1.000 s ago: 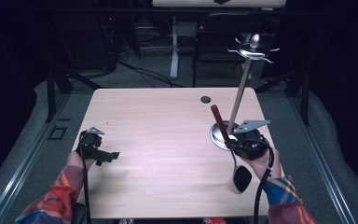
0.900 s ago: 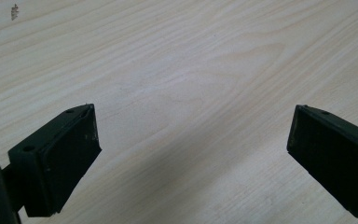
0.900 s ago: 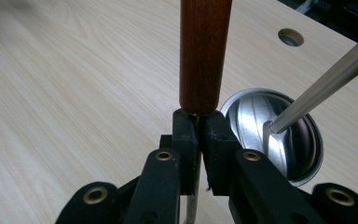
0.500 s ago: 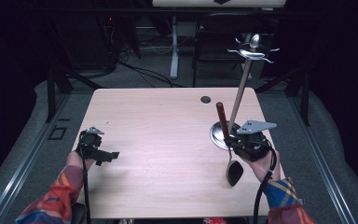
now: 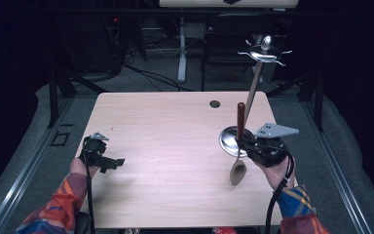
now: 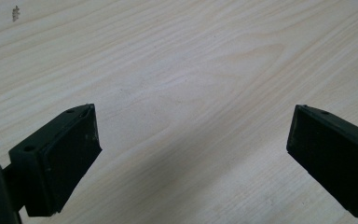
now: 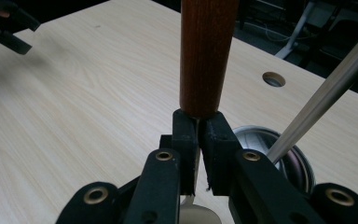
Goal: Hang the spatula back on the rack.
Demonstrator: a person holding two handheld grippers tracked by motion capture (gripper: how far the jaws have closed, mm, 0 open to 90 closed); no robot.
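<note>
the right gripper (image 5: pixel 246 146) is hanging over the near right part of the pale wooden table (image 5: pixel 165 146), its two black jaws pressed together on the thin metal neck of a spoon with a reddish-brown wooden handle and a dull metal bowl (image 5: pixel 238 146). in the right gripper view the spoon's handle (image 7: pixel 207 51) is rising straight up from the clamped jaws, and a sliver of its pale bowl is peeking out below them. from above, the spoon is hanging roughly upright, handle pointing far and bowl toward the near edge, lifted off the tabletop. just beside it on the far side, a round shiny metal base (image 5: pixel 231 139) is sitting on the table, with a slim silver rod (image 5: pixel 252 95) slanting up from it to a spidery metal top with small hooked arms (image 5: pixel 264 51). a small round hole (image 5: pixel 215 104) is showing in the table's far edge. over on the near left, the left gripper (image 5: pixel 108 162) is hovering low above bare wood, its jaws standing wide apart with nothing between them; its own view is showing the two black pads (image 6: pixel 70 154) spread over the grain. plaid sleeves (image 5: pixel 58 204) are coming in from the near side.
</note>
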